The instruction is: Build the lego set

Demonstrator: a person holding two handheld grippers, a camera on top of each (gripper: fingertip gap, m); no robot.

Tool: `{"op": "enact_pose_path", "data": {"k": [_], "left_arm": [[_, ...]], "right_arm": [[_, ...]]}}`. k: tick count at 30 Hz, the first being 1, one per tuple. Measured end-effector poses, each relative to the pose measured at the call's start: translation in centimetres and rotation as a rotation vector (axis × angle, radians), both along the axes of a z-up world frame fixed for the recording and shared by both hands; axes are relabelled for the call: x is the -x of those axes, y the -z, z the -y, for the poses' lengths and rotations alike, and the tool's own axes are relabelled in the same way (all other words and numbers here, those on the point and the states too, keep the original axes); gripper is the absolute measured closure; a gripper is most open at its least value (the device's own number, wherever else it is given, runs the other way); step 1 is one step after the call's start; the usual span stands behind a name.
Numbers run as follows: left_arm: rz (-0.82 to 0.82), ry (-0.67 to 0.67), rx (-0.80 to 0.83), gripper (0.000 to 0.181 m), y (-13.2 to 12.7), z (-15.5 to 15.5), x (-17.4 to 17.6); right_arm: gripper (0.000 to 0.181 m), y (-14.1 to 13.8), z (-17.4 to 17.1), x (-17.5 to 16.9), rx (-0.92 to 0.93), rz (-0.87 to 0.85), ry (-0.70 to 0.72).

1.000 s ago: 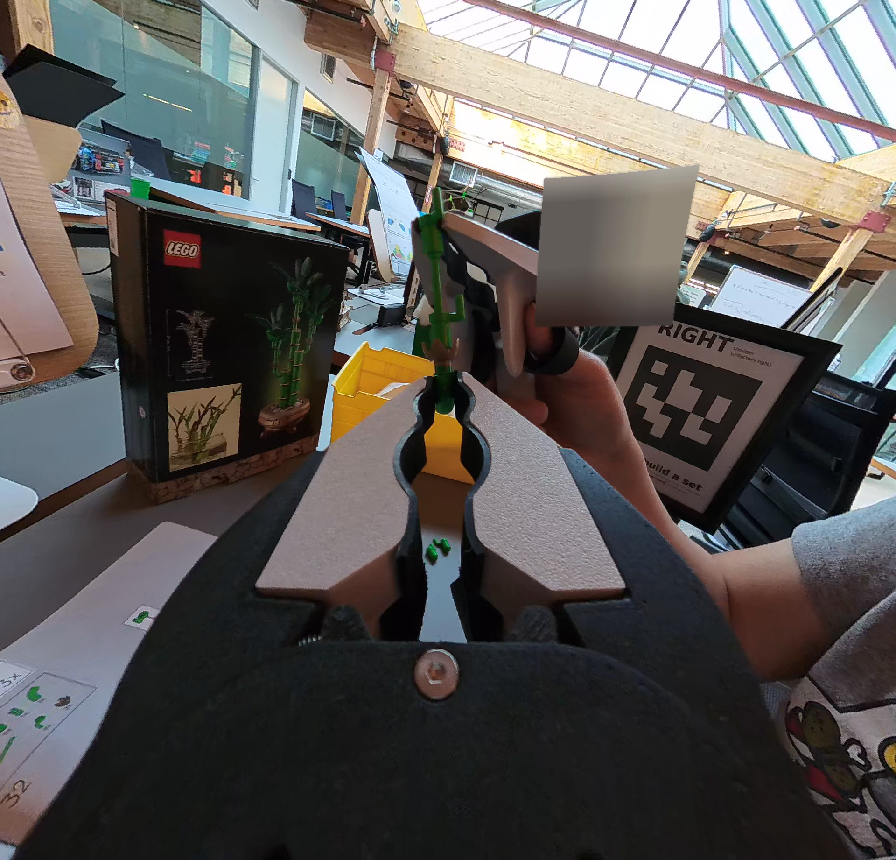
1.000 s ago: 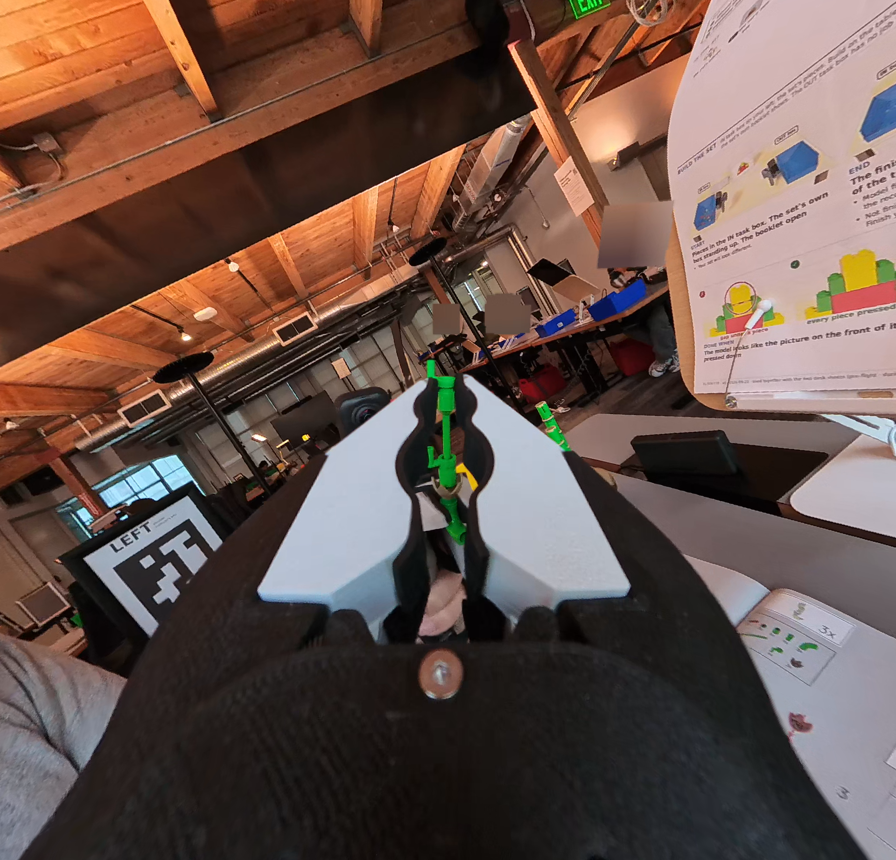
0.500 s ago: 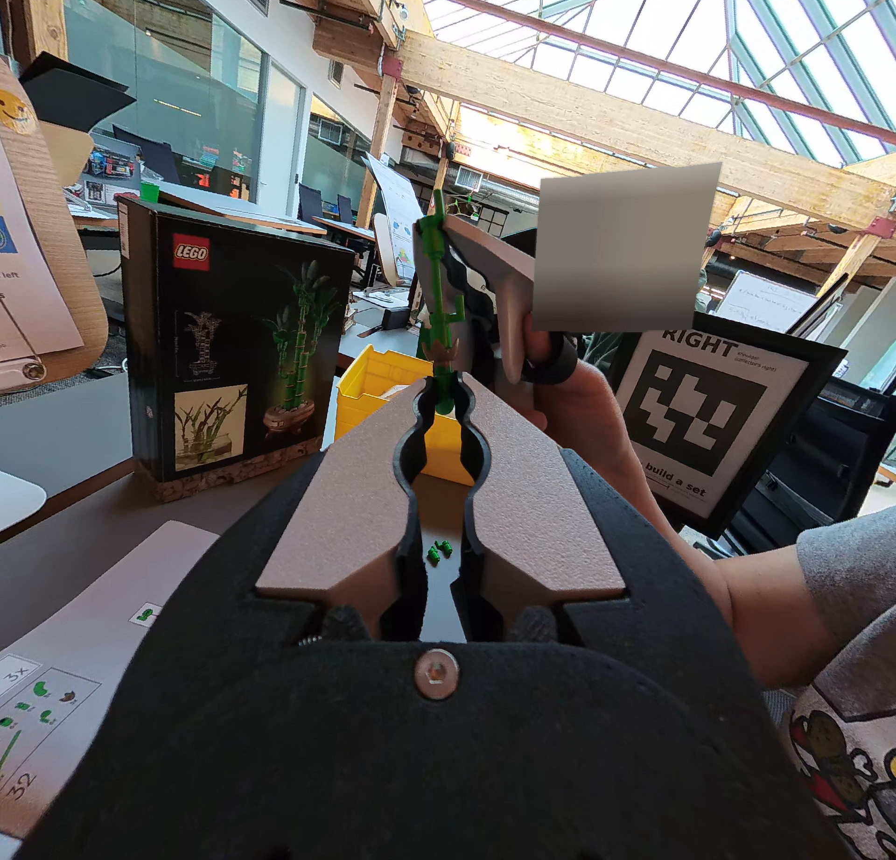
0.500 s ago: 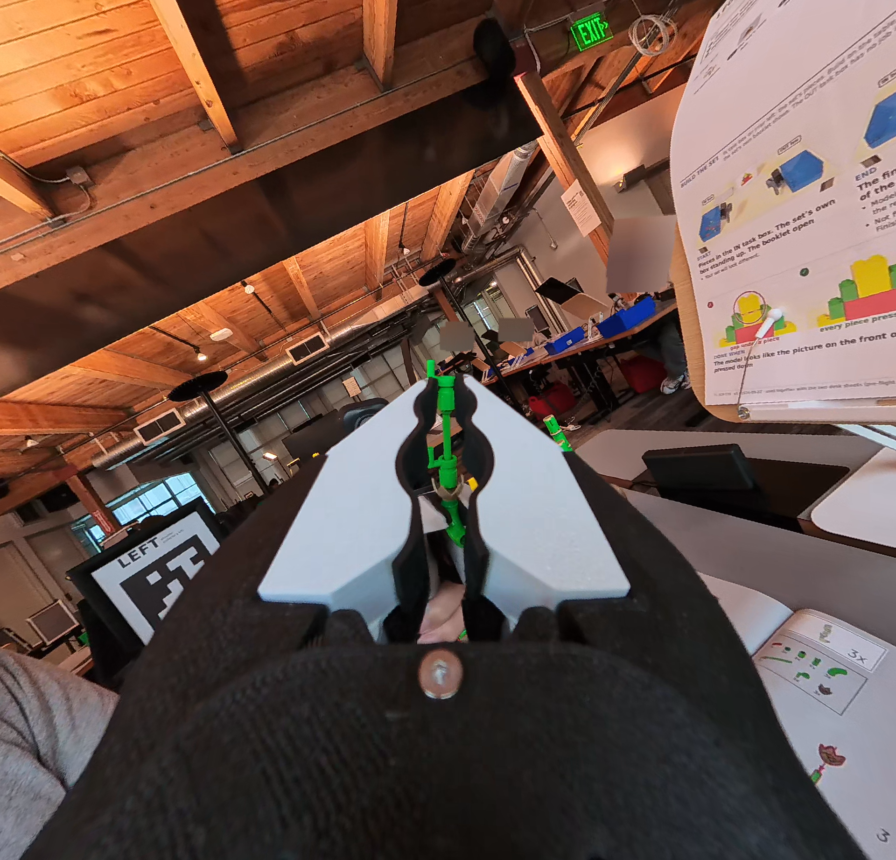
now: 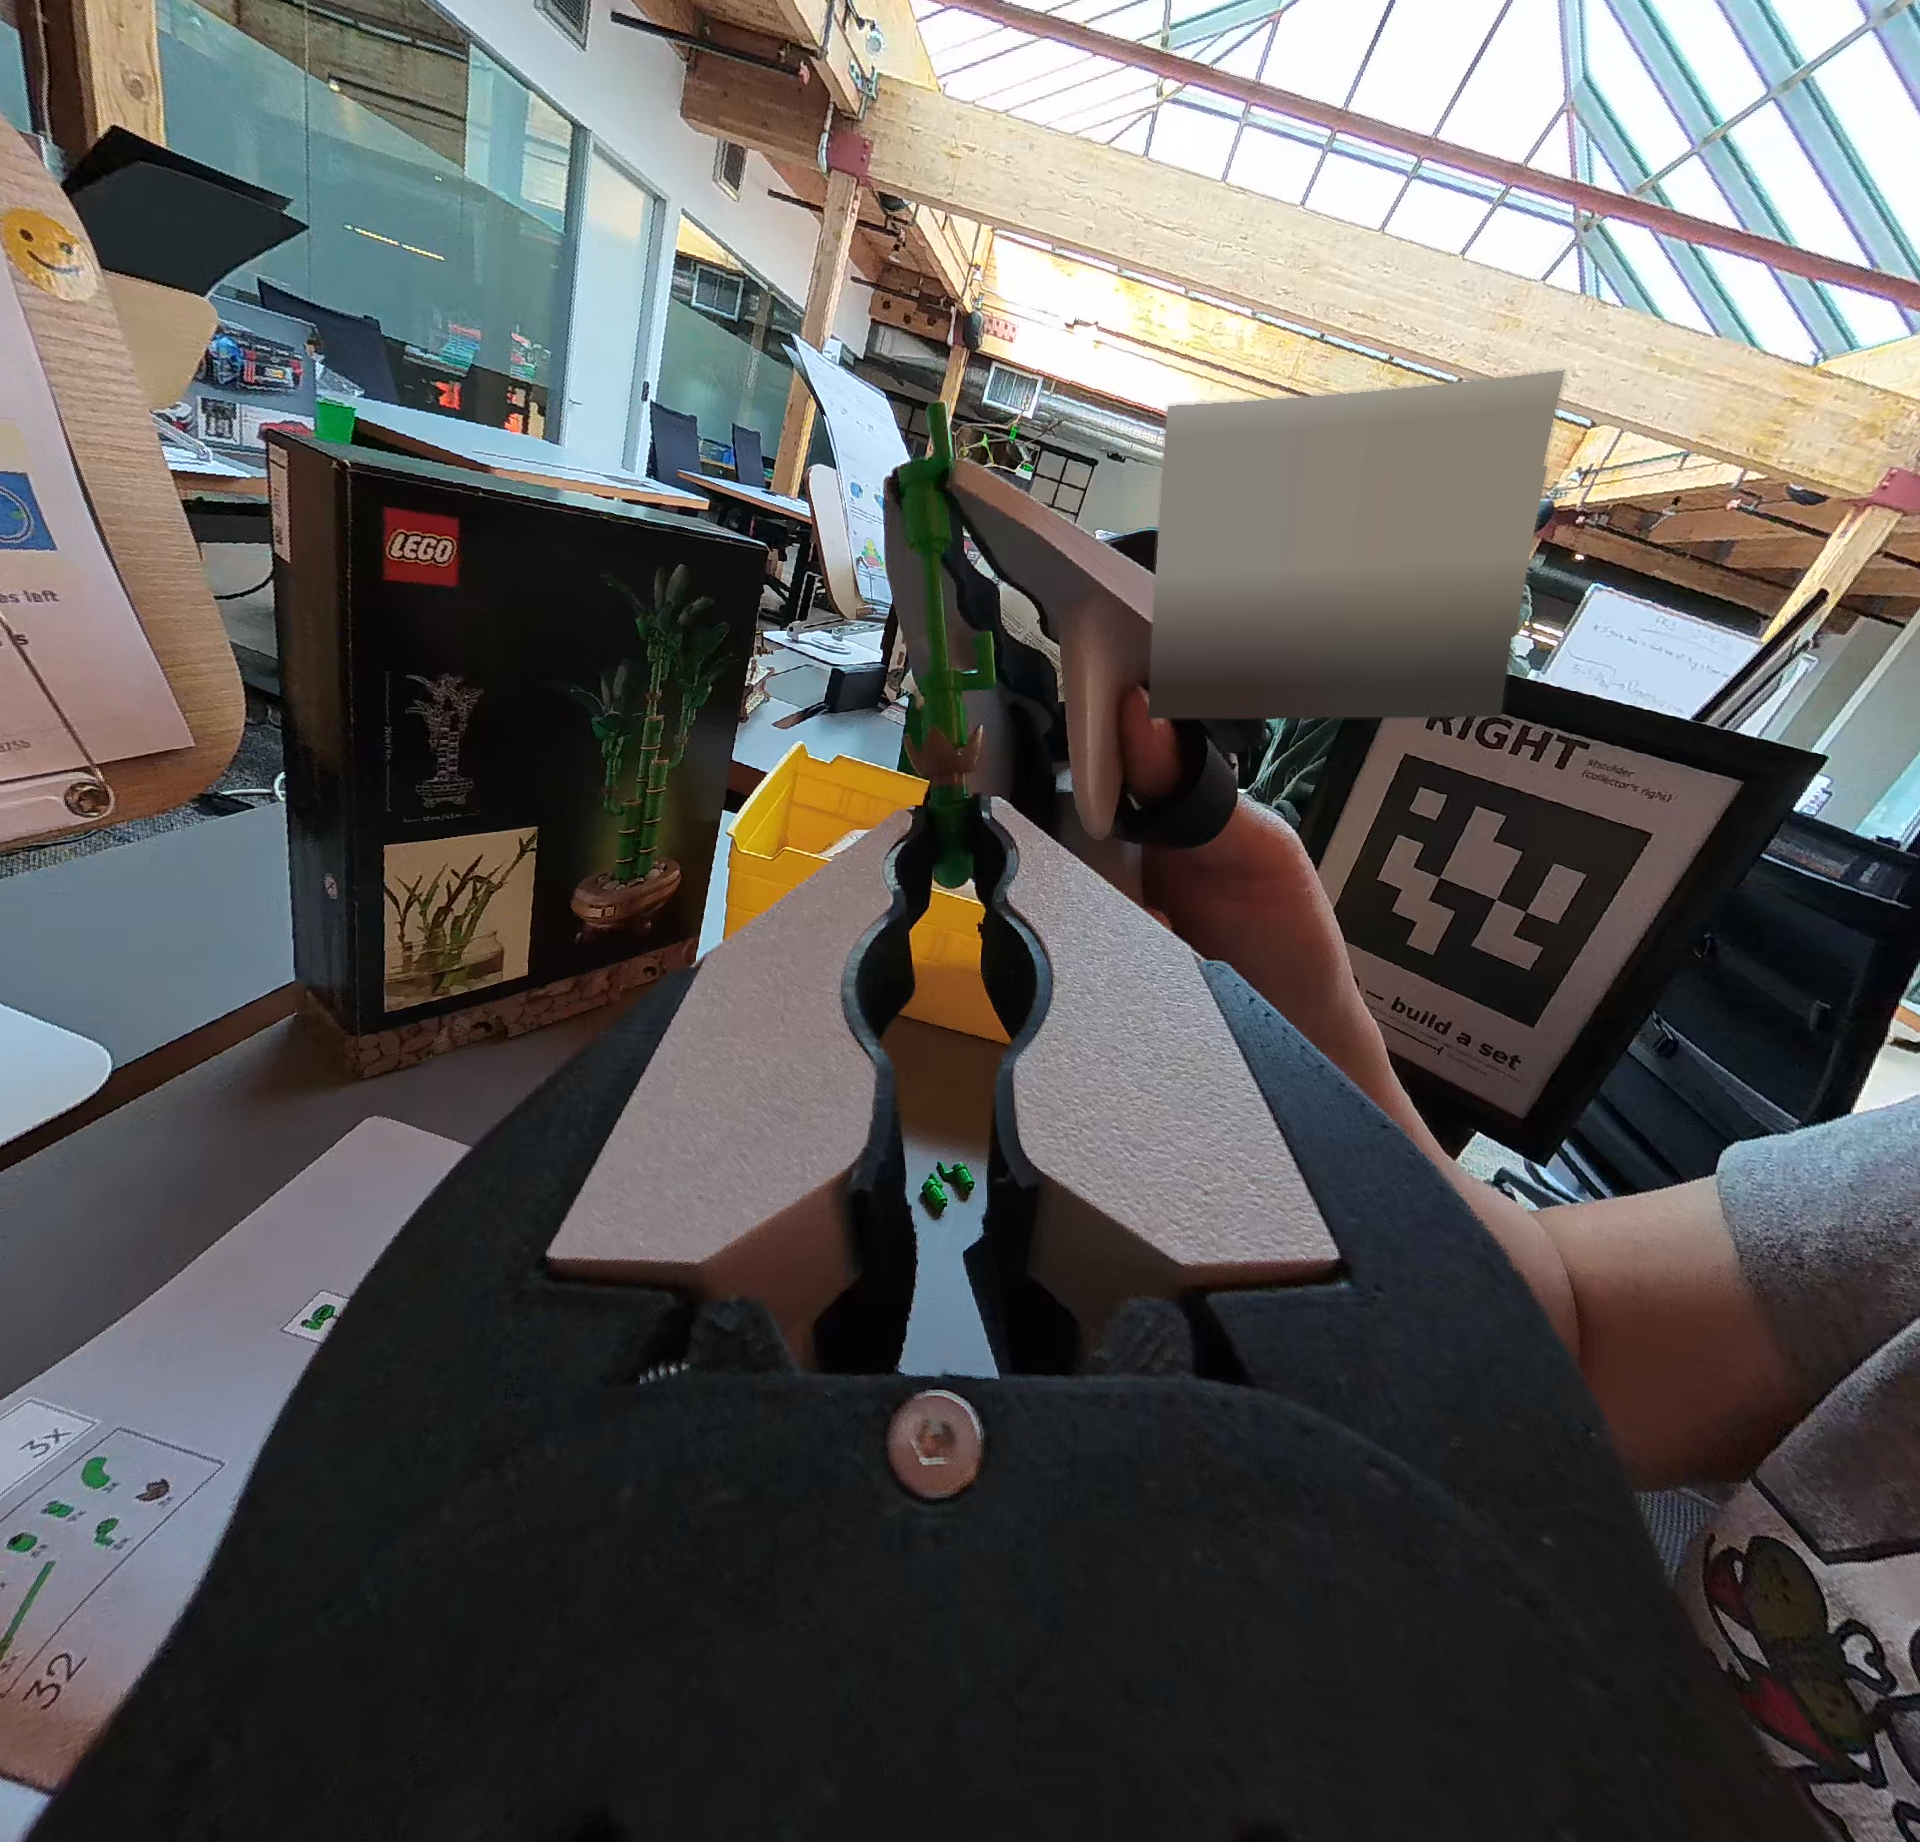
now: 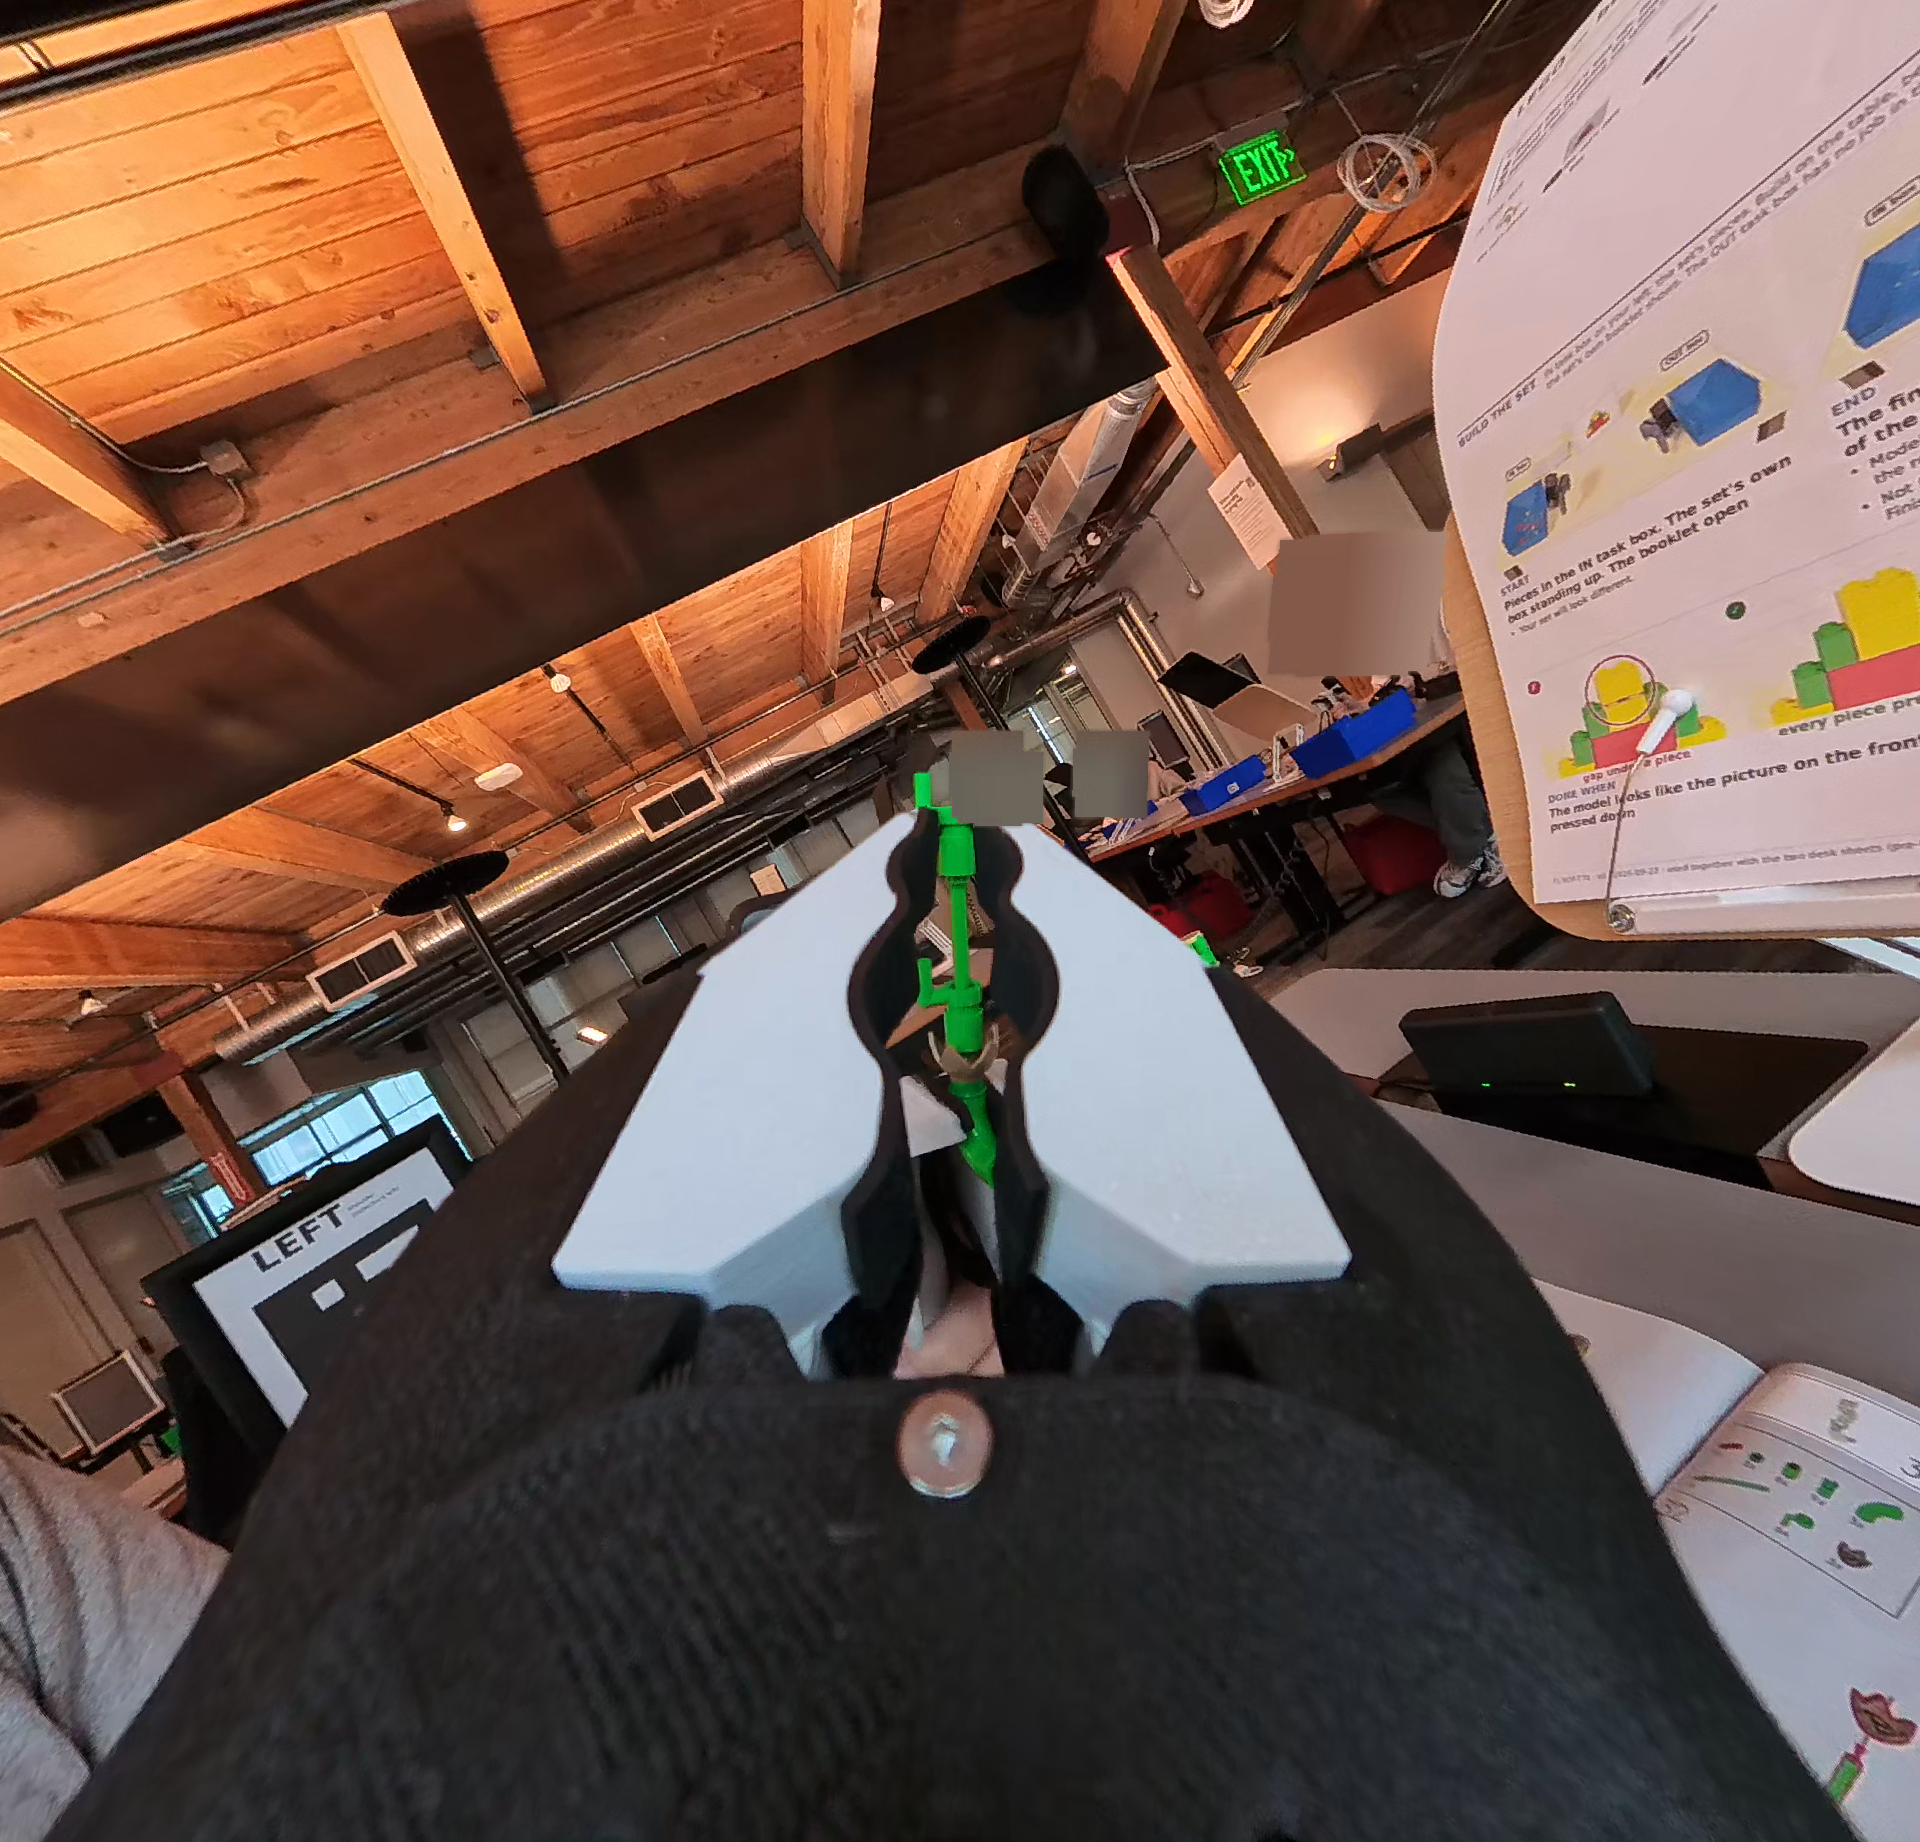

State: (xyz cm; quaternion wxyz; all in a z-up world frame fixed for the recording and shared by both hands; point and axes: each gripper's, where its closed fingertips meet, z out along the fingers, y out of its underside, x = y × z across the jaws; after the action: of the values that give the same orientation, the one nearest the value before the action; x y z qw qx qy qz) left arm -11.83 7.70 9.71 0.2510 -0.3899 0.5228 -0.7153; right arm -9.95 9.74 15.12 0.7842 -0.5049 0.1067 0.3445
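A green bamboo stem [image 5: 940, 649] with a brown collar stands upright in the air between both grippers. My left gripper [image 5: 951, 836], with tan fingers, is shut on the stem's lower end. My right gripper [image 6: 956, 826], with white fingers, is shut on the stem [image 6: 961, 971], which runs along the gap between its fingers. It also shows in the left wrist view [image 5: 930, 488], clamped on the stem's top, with a hand on its handle. Two small green pieces [image 5: 945, 1184] lie on the table below.
The black set box [image 5: 499, 753] stands at the left with a yellow bin [image 5: 810, 836] beside it. An open instruction booklet [image 5: 156, 1429] lies at the front left and shows in the right wrist view [image 6: 1818, 1532]. A marker sign [image 5: 1507, 888] stands at the right. The left gripper's tips are roughly 6 cm from the right gripper's.
Both grippers keep hold of the stem. The right gripper has tilted a little upward. The left gripper has barely moved.
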Motion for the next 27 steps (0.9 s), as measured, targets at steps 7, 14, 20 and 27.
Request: {"op": "enact_pose_path", "data": {"k": [7,14,20,27], "left_arm": [[-0.001,-0.001,0.001,0.176,0.05,0.04,-0.05],[0.003,0.012,0.026,0.176,-0.14,-0.13,0.02],[0.012,0.007,0.045,0.176,-0.42,-0.61,0.17],[-0.011,0.007,-0.004,0.176,-0.03,-0.9,0.38]], "right_arm": [[0.175,0.01,-0.05,0.08,-0.018,-0.017,-0.002],[0.175,0.09,0.09,-0.42,-0.022,-0.04,-0.006],[0.175,0.4,-0.06,-0.55,-0.016,-0.063,-0.033],[0.175,0.49,-0.24,-0.21,0.012,-0.017,-0.029]]}}
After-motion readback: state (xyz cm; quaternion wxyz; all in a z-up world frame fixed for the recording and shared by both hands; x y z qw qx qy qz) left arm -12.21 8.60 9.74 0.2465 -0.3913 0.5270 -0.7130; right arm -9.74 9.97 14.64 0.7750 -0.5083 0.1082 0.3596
